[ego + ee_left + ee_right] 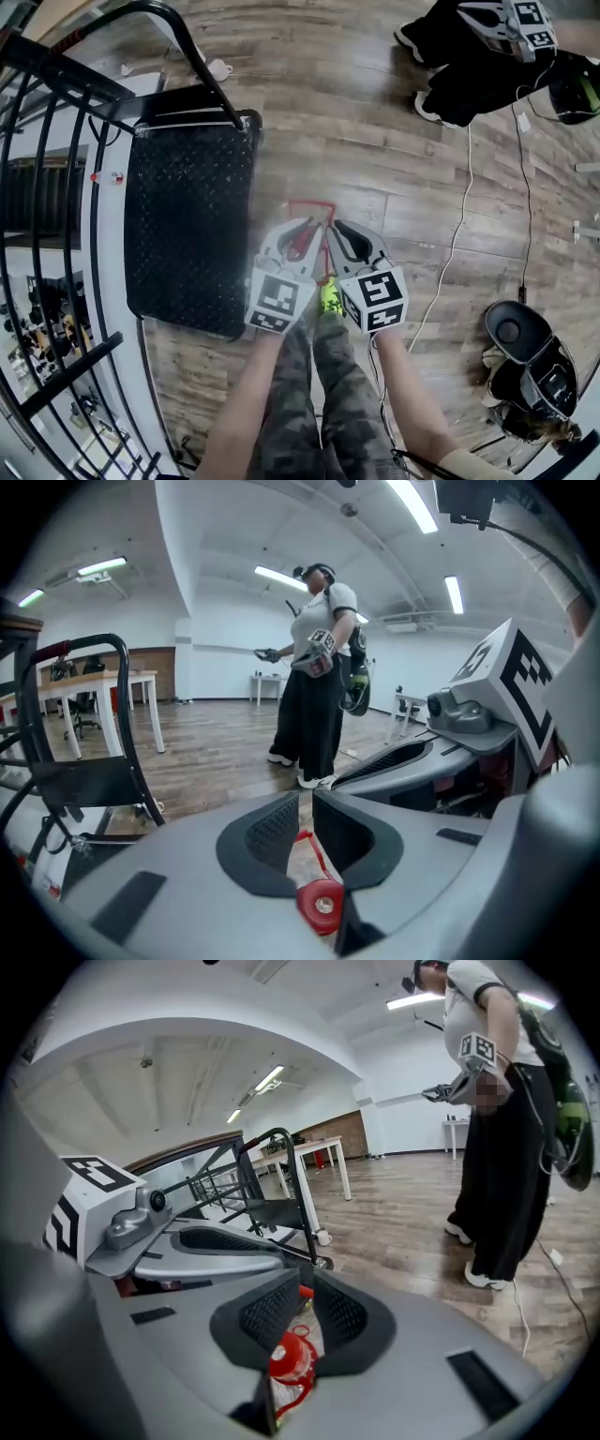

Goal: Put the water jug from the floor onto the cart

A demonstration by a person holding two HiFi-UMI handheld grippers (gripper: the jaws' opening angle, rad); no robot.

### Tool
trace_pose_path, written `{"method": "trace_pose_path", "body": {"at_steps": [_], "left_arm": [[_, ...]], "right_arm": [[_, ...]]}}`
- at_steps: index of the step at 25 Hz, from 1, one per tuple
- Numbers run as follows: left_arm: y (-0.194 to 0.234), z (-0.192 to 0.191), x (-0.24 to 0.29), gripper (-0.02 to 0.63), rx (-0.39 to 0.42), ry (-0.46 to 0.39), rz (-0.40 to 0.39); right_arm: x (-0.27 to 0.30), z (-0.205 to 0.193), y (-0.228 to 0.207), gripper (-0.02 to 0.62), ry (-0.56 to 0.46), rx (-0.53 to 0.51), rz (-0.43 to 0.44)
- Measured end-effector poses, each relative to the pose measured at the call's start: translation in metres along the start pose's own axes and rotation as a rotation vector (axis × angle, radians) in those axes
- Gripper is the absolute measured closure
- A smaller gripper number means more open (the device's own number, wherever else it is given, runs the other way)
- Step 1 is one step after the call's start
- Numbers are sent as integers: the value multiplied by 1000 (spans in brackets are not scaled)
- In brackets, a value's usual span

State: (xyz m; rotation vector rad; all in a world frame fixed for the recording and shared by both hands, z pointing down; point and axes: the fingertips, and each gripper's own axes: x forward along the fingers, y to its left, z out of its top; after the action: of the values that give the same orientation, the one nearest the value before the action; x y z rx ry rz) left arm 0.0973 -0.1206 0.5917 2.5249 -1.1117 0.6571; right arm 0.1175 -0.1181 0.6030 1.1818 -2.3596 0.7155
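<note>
The water jug is clear, with a red cap [321, 907] and a thin red handle [311, 204]. It stands on the wood floor just right of the black cart deck [187, 225], in front of my feet. Both grippers hang side by side right above it, pointing down and forward. My left gripper [309, 230] is shut, and the red handle [309, 847] shows through the slit under its tips. My right gripper [335, 232] is shut too, with the red cap [289, 1358] below its jaws. I see neither pair of pads pressing on the jug. The grippers hide most of the jug's body.
The cart's curved black push handle [178, 37] rises at its far end. A black railing [47, 187] runs along the left. Another person [469, 56] stands at the far right. A white cable [459, 216] crosses the floor, and black gear [530, 356] lies near right.
</note>
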Motion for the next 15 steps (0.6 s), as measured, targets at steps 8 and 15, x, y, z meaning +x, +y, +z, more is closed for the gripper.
{"method": "trace_pose_path", "body": {"at_steps": [8, 15], "left_arm": [[30, -47, 24, 506, -13, 66, 35], [43, -79, 44, 462, -38, 106, 41]], "right_arm": [[45, -33, -20, 457, 67, 8, -58], [69, -55, -32, 428, 95, 26, -87]]}}
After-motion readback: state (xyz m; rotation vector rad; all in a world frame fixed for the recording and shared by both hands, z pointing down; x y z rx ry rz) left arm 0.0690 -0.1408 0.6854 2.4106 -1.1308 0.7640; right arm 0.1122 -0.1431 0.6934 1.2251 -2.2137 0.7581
